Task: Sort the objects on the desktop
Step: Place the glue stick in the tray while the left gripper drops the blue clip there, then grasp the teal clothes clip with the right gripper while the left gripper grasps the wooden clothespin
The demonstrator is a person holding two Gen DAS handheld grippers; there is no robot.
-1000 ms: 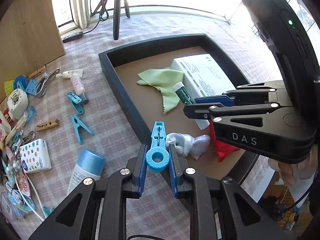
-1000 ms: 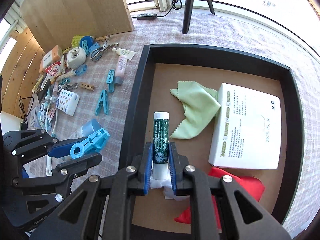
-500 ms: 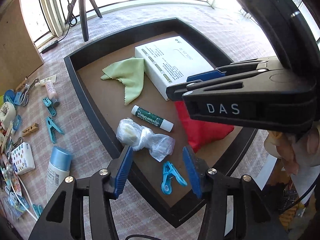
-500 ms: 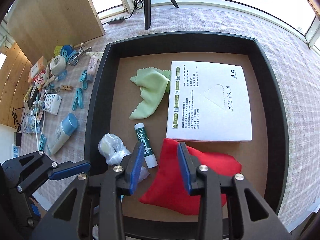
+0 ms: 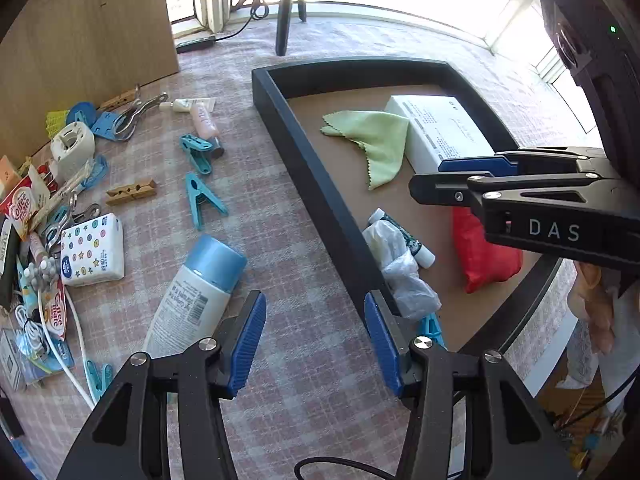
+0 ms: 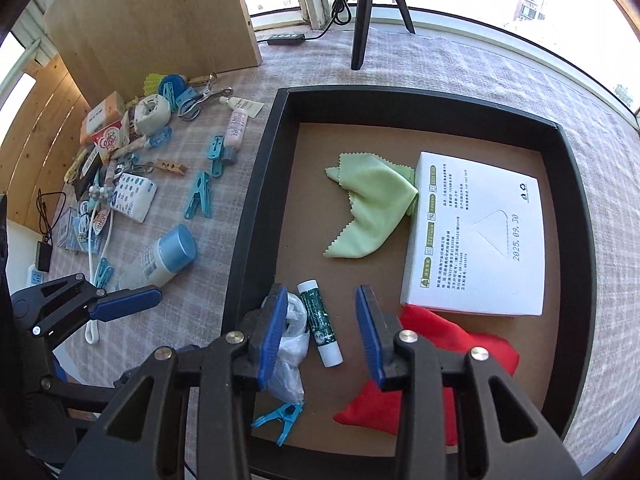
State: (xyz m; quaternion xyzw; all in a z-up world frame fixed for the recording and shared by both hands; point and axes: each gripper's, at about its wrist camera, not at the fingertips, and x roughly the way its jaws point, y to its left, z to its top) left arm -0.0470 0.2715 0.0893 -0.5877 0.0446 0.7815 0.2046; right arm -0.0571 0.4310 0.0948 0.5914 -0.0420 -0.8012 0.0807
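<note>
A black tray [image 6: 256, 184] holds a green cloth [image 6: 372, 208], a white box [image 6: 476, 236], a red pouch [image 6: 432, 364], a green-and-white tube [image 6: 320, 326], a crumpled plastic bag [image 6: 294, 344] and a blue clip [image 6: 280, 420]. My left gripper [image 5: 316, 344] is open and empty above the checked cloth, just left of the tray's wall [image 5: 320, 200]. My right gripper [image 6: 320, 328] is open and empty over the tube. The tube [image 5: 408, 236], bag [image 5: 400, 268] and clip [image 5: 432, 328] also show in the left wrist view.
Loose items lie left of the tray: a blue-capped bottle [image 5: 196, 296], teal clips [image 5: 202, 200], a wooden peg [image 5: 132, 191], a tissue pack [image 5: 91, 250], a pink tube [image 5: 204, 120], creamer sachets [image 5: 22, 208] and cables. A wooden panel [image 6: 160, 20] and a tripod [image 6: 360, 12] stand behind.
Both grippers opened: the left let the blue clip go into the tray, the right let the tube go. The left gripper then swung back left over the table cloth.
</note>
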